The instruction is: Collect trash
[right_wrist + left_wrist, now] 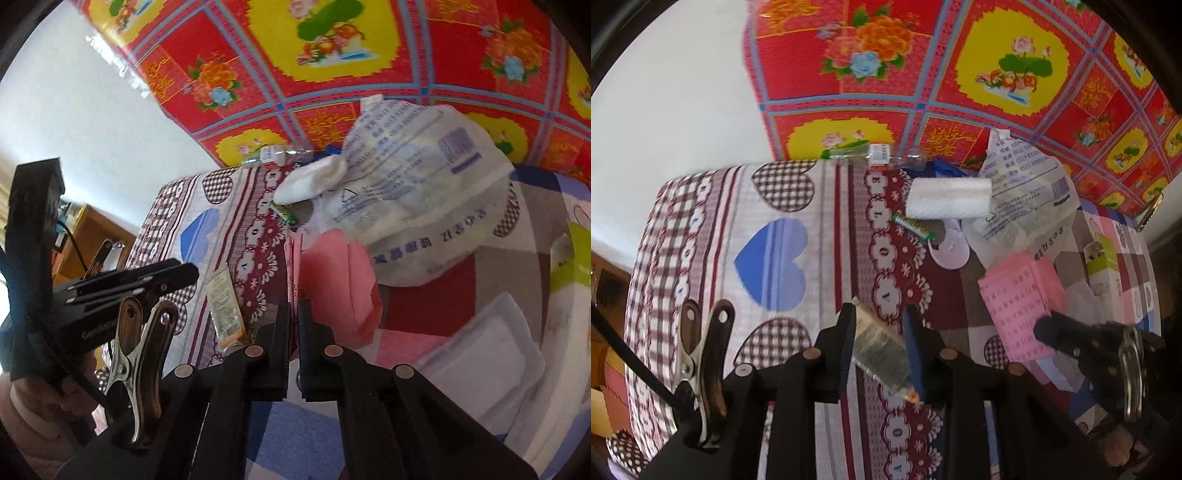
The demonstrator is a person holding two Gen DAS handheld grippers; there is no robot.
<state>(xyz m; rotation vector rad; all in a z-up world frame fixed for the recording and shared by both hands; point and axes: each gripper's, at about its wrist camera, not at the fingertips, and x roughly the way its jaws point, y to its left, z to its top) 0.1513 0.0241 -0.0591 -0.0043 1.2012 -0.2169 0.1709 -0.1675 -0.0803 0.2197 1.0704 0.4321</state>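
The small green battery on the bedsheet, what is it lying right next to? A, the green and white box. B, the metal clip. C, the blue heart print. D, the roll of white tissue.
D: the green battery lies just below the white tissue roll, far from the blue heart print and the green and white box.
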